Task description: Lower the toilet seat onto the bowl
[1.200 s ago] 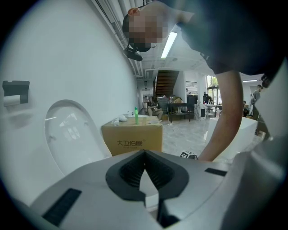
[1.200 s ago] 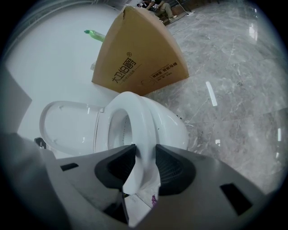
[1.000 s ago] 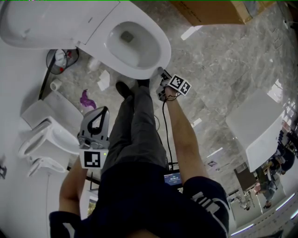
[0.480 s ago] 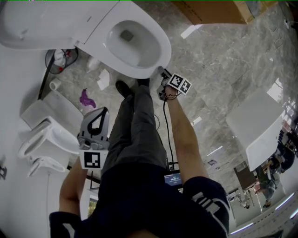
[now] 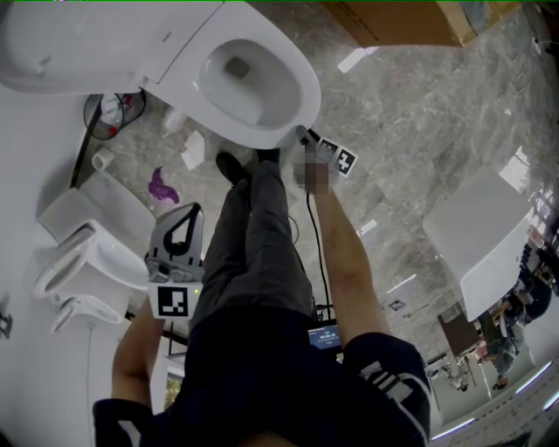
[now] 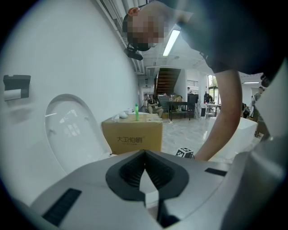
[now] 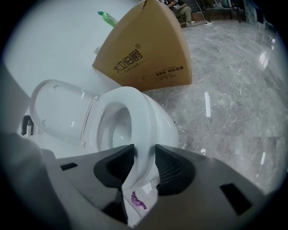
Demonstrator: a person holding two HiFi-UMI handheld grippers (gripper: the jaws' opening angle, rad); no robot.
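The white toilet (image 5: 253, 83) stands at the top of the head view with its seat (image 5: 300, 96) lying flat on the bowl and the lid (image 5: 79, 48) raised behind it. My right gripper (image 5: 302, 134) is at the seat's front edge. In the right gripper view its jaws (image 7: 144, 152) straddle the seat's front rim (image 7: 140, 112), and both pads touch it. The lid (image 7: 58, 112) stands up beyond the bowl. My left gripper (image 5: 185, 211) hangs by the person's left leg, away from the toilet. Its jaws (image 6: 145, 152) are shut with nothing between them.
A cardboard box (image 5: 393, 22) sits on the marble floor beyond the toilet. A wire waste bin (image 5: 113, 113), paper scraps (image 5: 194, 150) and a purple scrap (image 5: 162, 186) lie left of the bowl. Other white fixtures stand at left (image 5: 87, 271) and right (image 5: 485, 244). The person's shoes (image 5: 231, 166) are at the bowl's front.
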